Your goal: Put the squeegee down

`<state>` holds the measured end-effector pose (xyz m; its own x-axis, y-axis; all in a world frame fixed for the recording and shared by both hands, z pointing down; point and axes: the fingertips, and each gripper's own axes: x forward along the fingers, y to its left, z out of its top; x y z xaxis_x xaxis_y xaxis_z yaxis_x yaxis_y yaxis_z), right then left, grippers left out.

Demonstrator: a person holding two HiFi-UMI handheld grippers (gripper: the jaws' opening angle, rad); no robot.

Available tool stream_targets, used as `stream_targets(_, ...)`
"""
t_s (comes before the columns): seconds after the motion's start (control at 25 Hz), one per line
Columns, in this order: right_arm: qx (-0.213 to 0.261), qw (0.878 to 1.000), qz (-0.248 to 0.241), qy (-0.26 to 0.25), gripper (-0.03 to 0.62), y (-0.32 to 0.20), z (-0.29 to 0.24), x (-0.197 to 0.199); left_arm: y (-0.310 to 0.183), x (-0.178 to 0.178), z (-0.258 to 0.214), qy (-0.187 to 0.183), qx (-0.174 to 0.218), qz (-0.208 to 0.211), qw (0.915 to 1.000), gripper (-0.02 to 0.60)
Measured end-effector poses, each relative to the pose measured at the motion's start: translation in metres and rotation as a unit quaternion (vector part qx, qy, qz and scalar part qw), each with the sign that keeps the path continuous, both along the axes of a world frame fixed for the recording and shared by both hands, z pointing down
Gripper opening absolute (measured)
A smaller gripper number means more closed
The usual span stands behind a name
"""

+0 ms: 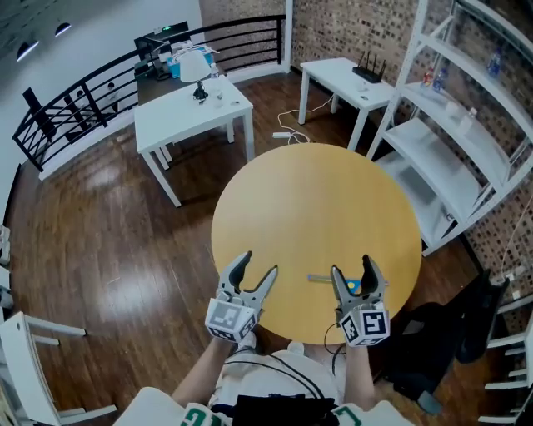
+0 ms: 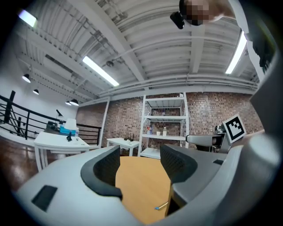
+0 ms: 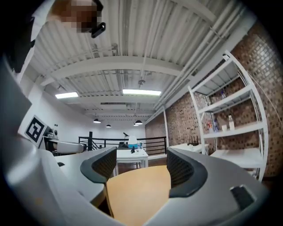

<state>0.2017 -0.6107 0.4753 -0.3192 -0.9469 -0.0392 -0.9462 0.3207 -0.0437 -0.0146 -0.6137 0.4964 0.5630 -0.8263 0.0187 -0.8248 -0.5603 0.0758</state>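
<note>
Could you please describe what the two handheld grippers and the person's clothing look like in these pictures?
Both the left gripper and the right gripper have pale grey bodies with two curved jaws lined with dark ribbed pads. Each carries a white cube printed with black square markers. The person wears a white top with green print, and a thin black cable runs across it.

A round wooden bench point(image 1: 316, 208) stands centre frame on a dark plank floor point(image 1: 100, 250); a white table point(image 1: 187, 112) and black railing point(image 1: 92, 101) upper left, white shelving point(image 1: 425, 137) against a brick wall point(image 1: 333, 25) at right.
</note>
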Motion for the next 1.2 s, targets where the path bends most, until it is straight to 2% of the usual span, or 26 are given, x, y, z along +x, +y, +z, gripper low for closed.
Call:
stream_targets(0.08,0.017,0.999,0.013,0.033,0.382,0.0,-0.011,-0.007,-0.002,-0.007,-0.007,-0.009,0.015,-0.011,0.9998,0.279)
stream_targets(0.16,0.016,0.998,0.027,0.05,0.379,0.0,-0.015,-0.011,-0.002,-0.014,-0.014,-0.014,0.026,-0.021,0.9994,0.279)
stream_targets(0.32,0.012,0.999,0.013,0.05,0.373,0.0,-0.016,-0.023,0.004,-0.022,-0.028,-0.002,0.028,-0.033,0.9991,0.279)
stream_targets(0.48,0.006,0.999,-0.011,0.052,0.371,0.004,-0.018,-0.041,0.008,-0.037,-0.02,-0.01,0.022,-0.046,0.9987,0.279)
stream_targets(0.6,0.009,0.998,-0.014,0.06,0.371,0.006,-0.019,-0.047,0.012,-0.032,-0.034,0.014,0.007,-0.048,0.9987,0.279)
stream_targets(0.76,-0.006,0.998,-0.023,0.056,0.371,0.013,-0.013,-0.057,0.017,-0.038,-0.015,-0.016,0.02,-0.046,0.9986,0.279)
stream_targets(0.92,-0.014,0.998,-0.027,0.058,0.371,0.017,-0.003,-0.057,0.02,-0.04,-0.016,-0.003,0.015,-0.064,0.9978,0.279)
stream_targets(1.2,-0.021,0.998,-0.027,0.058,0.371,0.022,0.002,-0.053,0.021,-0.044,-0.014,-0.013,0.016,-0.062,0.9979,0.279)
